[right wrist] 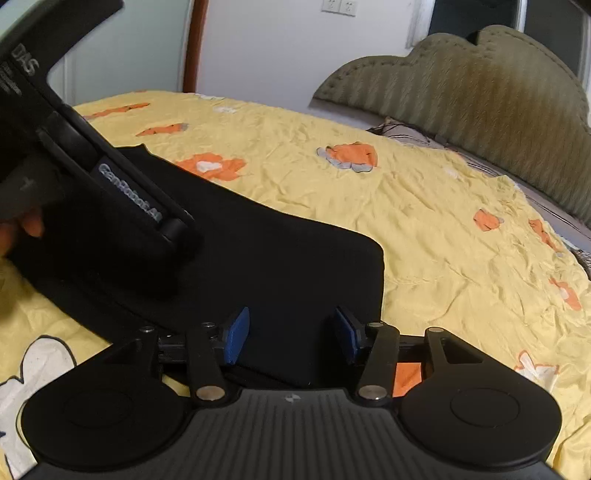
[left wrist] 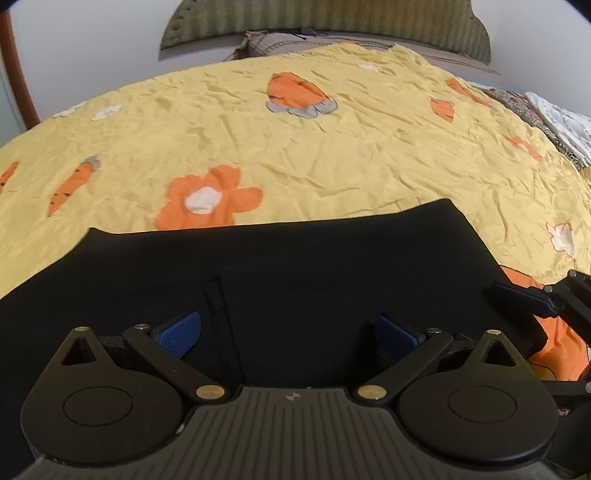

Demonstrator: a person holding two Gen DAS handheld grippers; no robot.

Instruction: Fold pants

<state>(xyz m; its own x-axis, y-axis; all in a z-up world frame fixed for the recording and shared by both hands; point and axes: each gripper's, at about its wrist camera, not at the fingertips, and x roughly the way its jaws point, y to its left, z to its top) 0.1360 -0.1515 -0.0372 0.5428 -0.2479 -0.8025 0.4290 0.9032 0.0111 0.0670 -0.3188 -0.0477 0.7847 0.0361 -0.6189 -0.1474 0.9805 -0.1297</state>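
The black pants (left wrist: 280, 266) lie flat on the yellow bedspread as a folded dark slab; they also show in the right wrist view (right wrist: 280, 266). My left gripper (left wrist: 290, 334) is open, its blue pads just over the near part of the pants beside a seam. My right gripper (right wrist: 291, 338) is open over the near right corner of the pants. The right gripper's finger shows at the right edge of the left wrist view (left wrist: 524, 297). The left gripper's body (right wrist: 92, 173) fills the left of the right wrist view, held by a hand.
The yellow bedspread (left wrist: 332, 155) with orange carrots and flowers covers the bed. A green padded headboard (right wrist: 480, 85) stands at the far end. Patterned pillows or cloth (left wrist: 554, 122) lie at the right edge. A white wall with sockets (right wrist: 340, 7) is behind.
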